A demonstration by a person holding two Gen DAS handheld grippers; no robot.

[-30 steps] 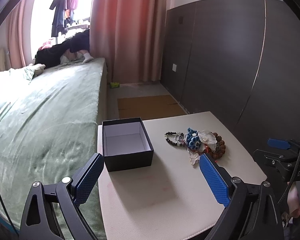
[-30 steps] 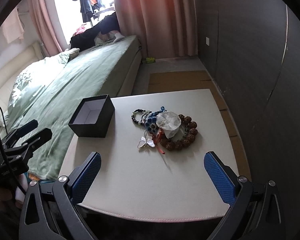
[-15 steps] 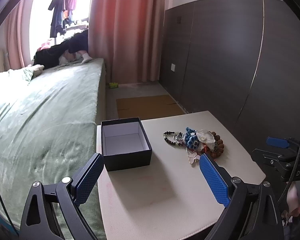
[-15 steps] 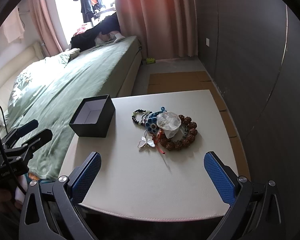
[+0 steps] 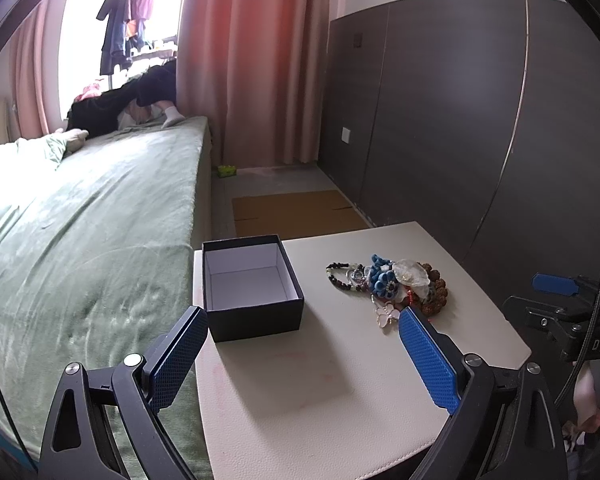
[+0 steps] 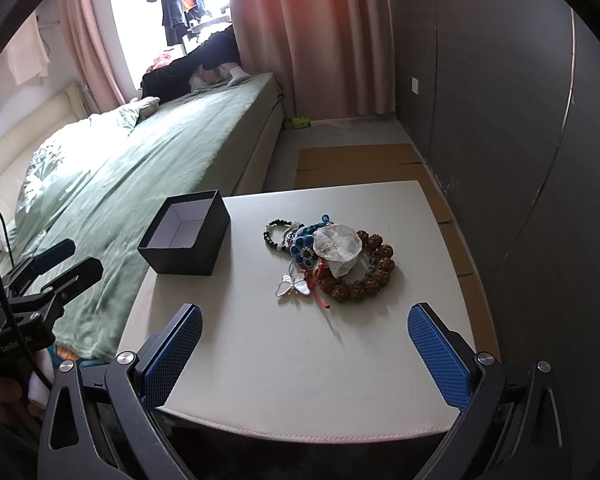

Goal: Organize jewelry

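Hovering spread tongs (image 6: 304, 344), box (image 6: 186, 240) at table (image 6: 300, 380) edge, jewelry heap (image 6: 332, 256) mid-table

Ahead of right gripper (image 6: 304, 354): bare tabletop (image 6: 300, 360), then jewelry pile (image 6: 332, 258).
Ahead-left: open box (image 6: 186, 238) stood in the way.
Far right: wall panels (image 6: 500, 120) hemmed the table.

Small drift only.
Left gripper (image 5: 302, 354) eases back slightly from the black box (image 5: 252, 286); jewelry pile (image 5: 388, 284) sits marginally farther from its fingers.

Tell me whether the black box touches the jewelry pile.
Apart. The right wrist view shows bare table between the box and the jewelry pile.
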